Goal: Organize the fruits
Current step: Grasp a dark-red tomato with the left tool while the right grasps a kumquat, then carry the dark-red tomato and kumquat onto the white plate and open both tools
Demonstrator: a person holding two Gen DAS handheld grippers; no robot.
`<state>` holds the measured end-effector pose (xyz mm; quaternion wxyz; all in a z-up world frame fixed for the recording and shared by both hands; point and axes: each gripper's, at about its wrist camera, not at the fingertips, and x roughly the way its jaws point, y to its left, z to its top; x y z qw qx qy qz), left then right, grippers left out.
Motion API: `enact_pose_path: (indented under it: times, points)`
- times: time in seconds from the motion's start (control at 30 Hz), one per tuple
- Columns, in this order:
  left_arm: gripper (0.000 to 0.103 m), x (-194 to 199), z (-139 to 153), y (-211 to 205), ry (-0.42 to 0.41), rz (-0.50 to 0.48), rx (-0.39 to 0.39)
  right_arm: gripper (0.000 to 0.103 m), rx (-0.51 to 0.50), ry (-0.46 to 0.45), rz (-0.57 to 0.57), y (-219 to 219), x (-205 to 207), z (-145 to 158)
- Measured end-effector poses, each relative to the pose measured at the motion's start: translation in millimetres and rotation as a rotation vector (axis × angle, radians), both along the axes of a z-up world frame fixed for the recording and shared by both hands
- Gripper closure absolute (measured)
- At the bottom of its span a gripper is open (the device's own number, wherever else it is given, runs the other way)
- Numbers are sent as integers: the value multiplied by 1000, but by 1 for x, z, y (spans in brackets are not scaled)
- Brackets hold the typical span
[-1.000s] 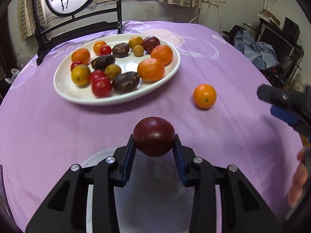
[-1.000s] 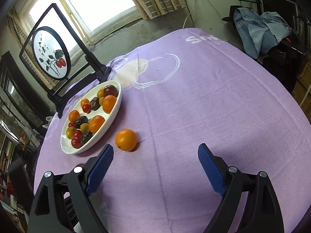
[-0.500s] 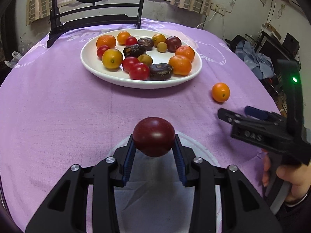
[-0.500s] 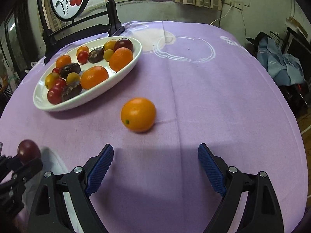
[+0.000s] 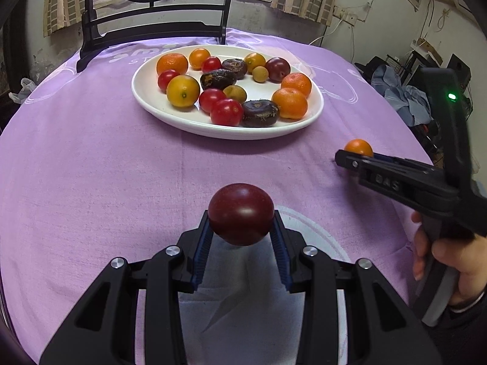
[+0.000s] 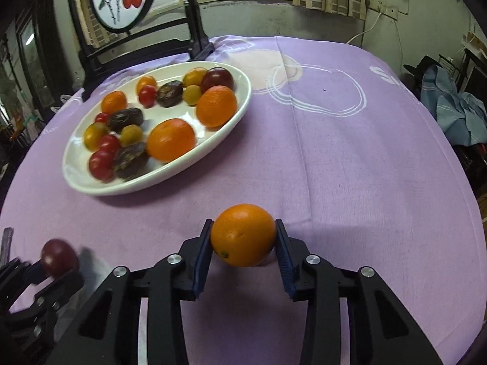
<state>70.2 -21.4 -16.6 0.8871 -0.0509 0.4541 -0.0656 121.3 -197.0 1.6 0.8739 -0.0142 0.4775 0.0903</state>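
our right gripper (image 6: 243, 237) is closing on the small round orange citrus fruit (image 6: 243, 234) on the purple tablecloth (image 6: 334, 158), pads at its widest middle, which we judge light, firm and roll-prone, while our left gripper (image 5: 240, 228) pinches a dark red plum (image 5: 240, 213).

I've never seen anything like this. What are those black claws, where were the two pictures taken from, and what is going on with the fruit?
No robot here: a person holds a hand-squeezed claw in each hand, each carrying a wide-angle camera looking along its fingers, giving one picture per claw. The left gripper clamps a dark red plum. The right gripper is closing on an orange lying on the purple tablecloth. Behind sits a white plate of mixed fruit. In the left picture you see the person's hand.
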Motion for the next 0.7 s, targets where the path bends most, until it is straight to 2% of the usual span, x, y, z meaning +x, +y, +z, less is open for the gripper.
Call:
enact_pose_path:
  times: [0.1, 0.23, 0.33, 0.43, 0.53, 0.7]
  points:
    - [66, 0, 3, -3, 9, -4, -1, 63, 25, -14, 41, 3, -18, 10]
    - [66, 5, 20, -1, 14, -32, -52, 64, 68, -76, 107, 11, -34, 40]
    - [66, 19, 39, 1, -33, -18, 4, 64, 109, -128, 137, 18, -31, 63]
    - [66, 42, 54, 8, -67, 0, 29, 64, 105, -171, 152, 31, -17, 76]
    - [66, 68, 57, 15, -78, 25, 56, 64, 100, -179, 158, 48, 7, 75]
    - [66, 111, 42, 31, -30, 93, 78, 63, 50, -136, 155, 73, 50, 56]
